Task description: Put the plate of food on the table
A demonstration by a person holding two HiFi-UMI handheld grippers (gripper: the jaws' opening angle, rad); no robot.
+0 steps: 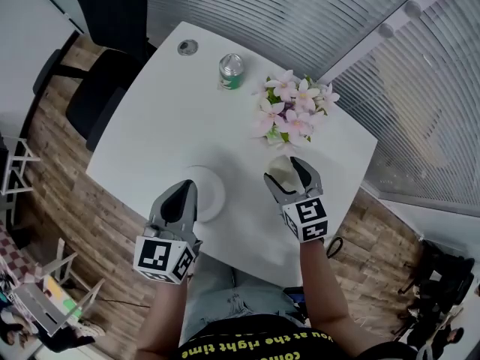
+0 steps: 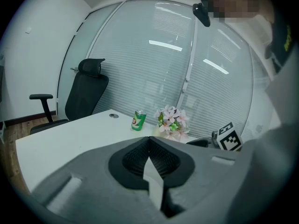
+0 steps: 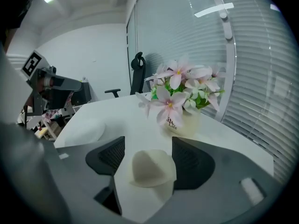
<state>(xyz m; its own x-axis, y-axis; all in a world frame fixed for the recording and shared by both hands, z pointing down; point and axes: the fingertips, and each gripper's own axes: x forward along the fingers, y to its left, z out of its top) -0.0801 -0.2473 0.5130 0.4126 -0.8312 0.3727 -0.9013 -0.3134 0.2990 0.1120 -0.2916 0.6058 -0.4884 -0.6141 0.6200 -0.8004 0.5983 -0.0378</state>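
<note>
A white plate [image 1: 210, 193] lies low over the white table [image 1: 157, 126] near its front edge, and it looks bare. My left gripper [image 1: 185, 193] is shut on the plate's near rim. In the left gripper view that rim shows as a thin white sliver [image 2: 154, 183] pinched between the dark pads. To the right, a cream dumpling-shaped piece of food [image 3: 149, 168] sits on the table between the jaws of my right gripper [image 3: 147, 157]. Those jaws stand open, with a gap at the left pad. In the head view the food [image 1: 282, 169] lies just before the flowers.
A pot of pink flowers [image 1: 292, 111] stands just beyond the right gripper [image 1: 289, 172]. A green can [image 1: 231, 71] and a round cable grommet [image 1: 187, 47] are further back. A black office chair [image 1: 97, 96] stands at the table's left. Blinds cover the curved glass wall behind.
</note>
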